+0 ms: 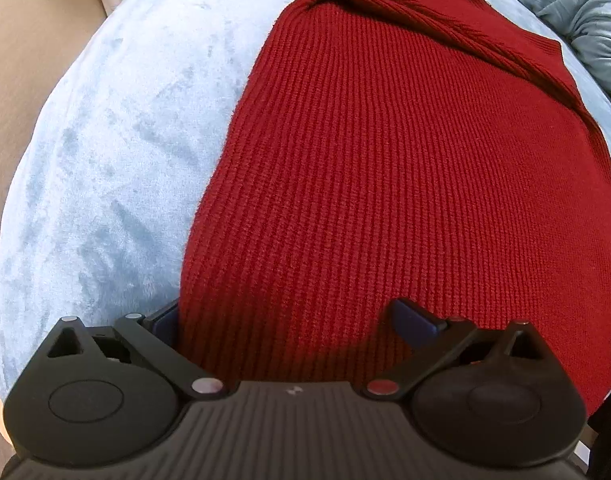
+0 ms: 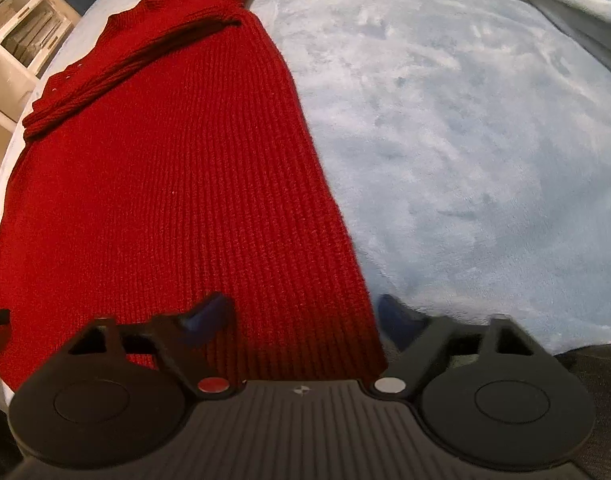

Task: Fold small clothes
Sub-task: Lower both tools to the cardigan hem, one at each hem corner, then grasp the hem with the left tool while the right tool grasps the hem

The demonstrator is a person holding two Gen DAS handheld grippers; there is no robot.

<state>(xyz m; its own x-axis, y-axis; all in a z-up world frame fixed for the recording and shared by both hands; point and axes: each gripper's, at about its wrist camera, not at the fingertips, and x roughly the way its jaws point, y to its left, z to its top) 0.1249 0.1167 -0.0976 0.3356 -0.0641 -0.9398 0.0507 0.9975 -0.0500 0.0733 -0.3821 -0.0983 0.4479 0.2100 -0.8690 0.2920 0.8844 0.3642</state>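
We see our left hand-held gripper (image 1: 293,322) and right hand-held gripper (image 2: 305,320) each with jaws apart, straddling a near hem corner of the red ribbed knit sweater (image 1: 405,168), which stretches flat ahead of both over the pale blue fleece blanket (image 2: 465,140).

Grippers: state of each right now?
Left gripper: open, straddling the red sweater's near edge.
Right gripper: open, sweater edge between its fingers, not pinched.
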